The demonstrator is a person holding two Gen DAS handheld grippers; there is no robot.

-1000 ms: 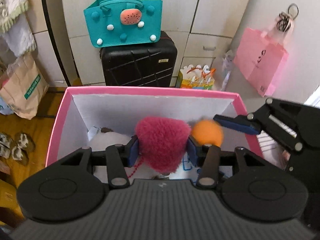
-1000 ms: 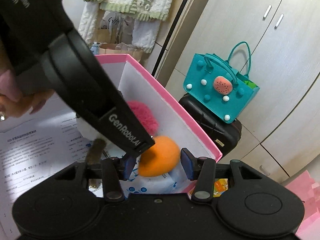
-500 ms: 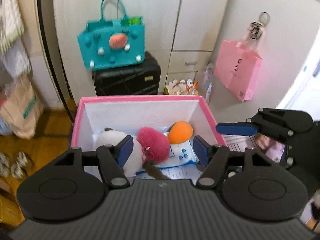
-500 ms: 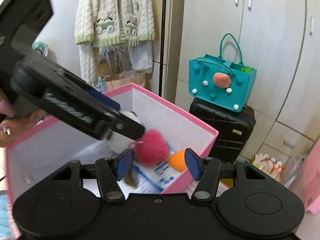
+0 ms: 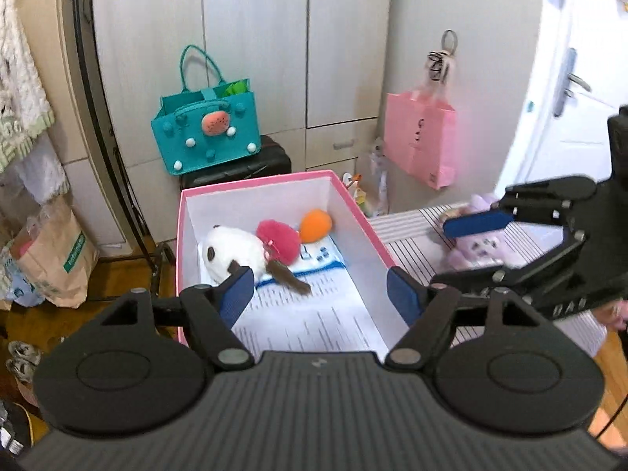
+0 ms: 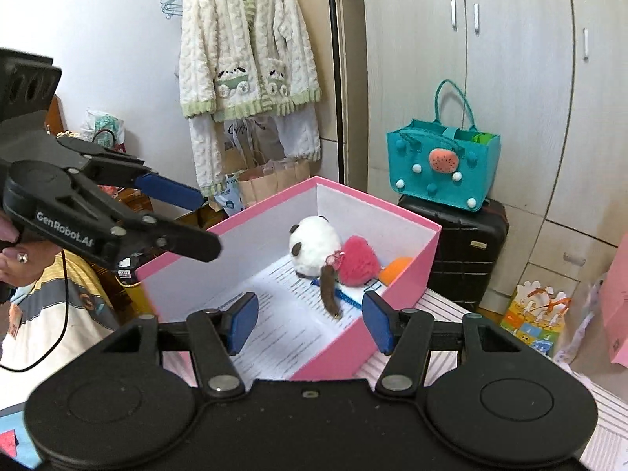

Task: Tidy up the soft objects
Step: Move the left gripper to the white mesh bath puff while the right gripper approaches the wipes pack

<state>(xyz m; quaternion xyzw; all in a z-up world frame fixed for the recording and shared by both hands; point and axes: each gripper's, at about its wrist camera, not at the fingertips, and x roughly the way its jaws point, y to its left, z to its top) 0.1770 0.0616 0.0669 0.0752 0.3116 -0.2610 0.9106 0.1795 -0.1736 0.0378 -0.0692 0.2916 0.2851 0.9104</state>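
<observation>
A pink box (image 5: 355, 202) with white inner walls holds a white panda plush (image 5: 229, 251), a pink fluffy pompom (image 5: 276, 239) and an orange soft ball (image 5: 316, 225) at its far end. The same box (image 6: 412, 274) and toys show in the right wrist view. My left gripper (image 5: 318, 300) is open and empty above the box's near end. My right gripper (image 6: 310, 324) is open and empty over the box's near side; it also shows in the left wrist view (image 5: 467, 251), near a lilac plush (image 5: 477, 245) on the striped table.
A teal felt bag (image 5: 208, 133) sits on a black suitcase (image 6: 459, 251) behind the box. A pink paper bag (image 5: 418, 141) hangs on the wall. A brown paper bag (image 5: 55, 255) stands on the floor at left. A knitted cardigan (image 6: 243, 62) hangs on a rack.
Both grippers let go of their toys and pulled back from the box. The pink pompom and orange ball now lie inside the box beside the panda.
</observation>
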